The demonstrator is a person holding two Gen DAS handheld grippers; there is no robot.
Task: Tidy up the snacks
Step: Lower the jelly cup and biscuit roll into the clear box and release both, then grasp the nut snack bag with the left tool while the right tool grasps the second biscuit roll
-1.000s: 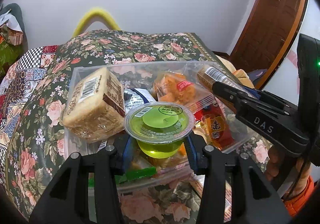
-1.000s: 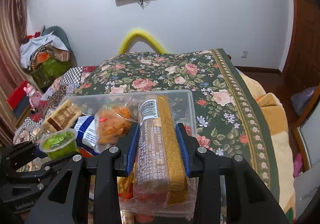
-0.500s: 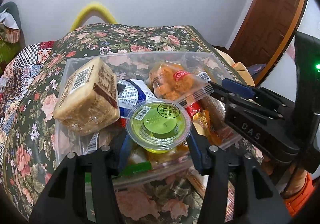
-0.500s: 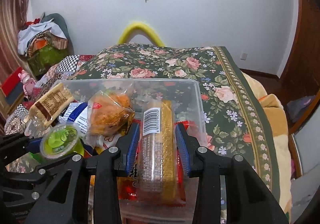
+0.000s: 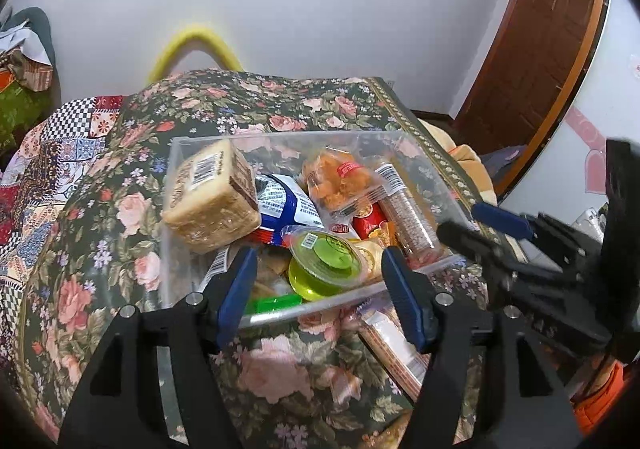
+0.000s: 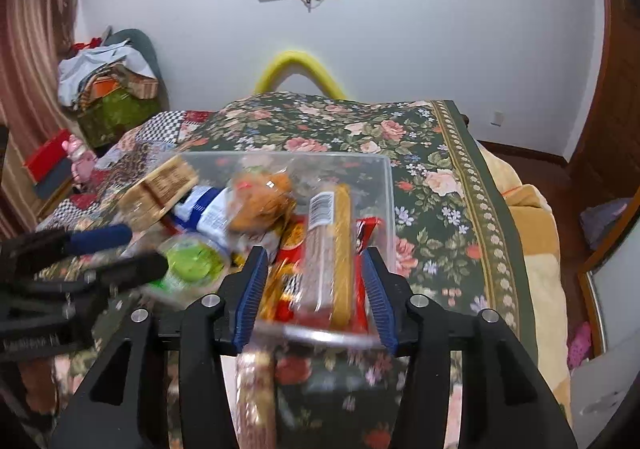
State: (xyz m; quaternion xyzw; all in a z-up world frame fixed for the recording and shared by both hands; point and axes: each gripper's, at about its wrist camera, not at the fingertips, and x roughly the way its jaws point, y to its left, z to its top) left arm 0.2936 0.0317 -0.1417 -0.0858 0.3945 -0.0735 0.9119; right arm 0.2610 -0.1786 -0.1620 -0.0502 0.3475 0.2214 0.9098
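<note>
bin on floral quilt, piled with snacks | jelly cup tilted at bin's near edge | left gripper spread wide, empty, clear of cup | right gripper agape, empty, wafer pack lying in bin beyond it

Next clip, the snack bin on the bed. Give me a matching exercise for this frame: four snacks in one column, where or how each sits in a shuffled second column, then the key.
Things
1. green jelly cup
2. long biscuit pack
3. square cake with barcode
4. orange snack bag

Places
A. propped up at the left side of the clear bin
B. outside nothing, lying lengthwise along the bin's right side
C. at the bin's near edge, between the open fingers of the left gripper
D. middle of the bin, toward the back

Pairs: 1-C, 2-B, 3-A, 4-D
</note>
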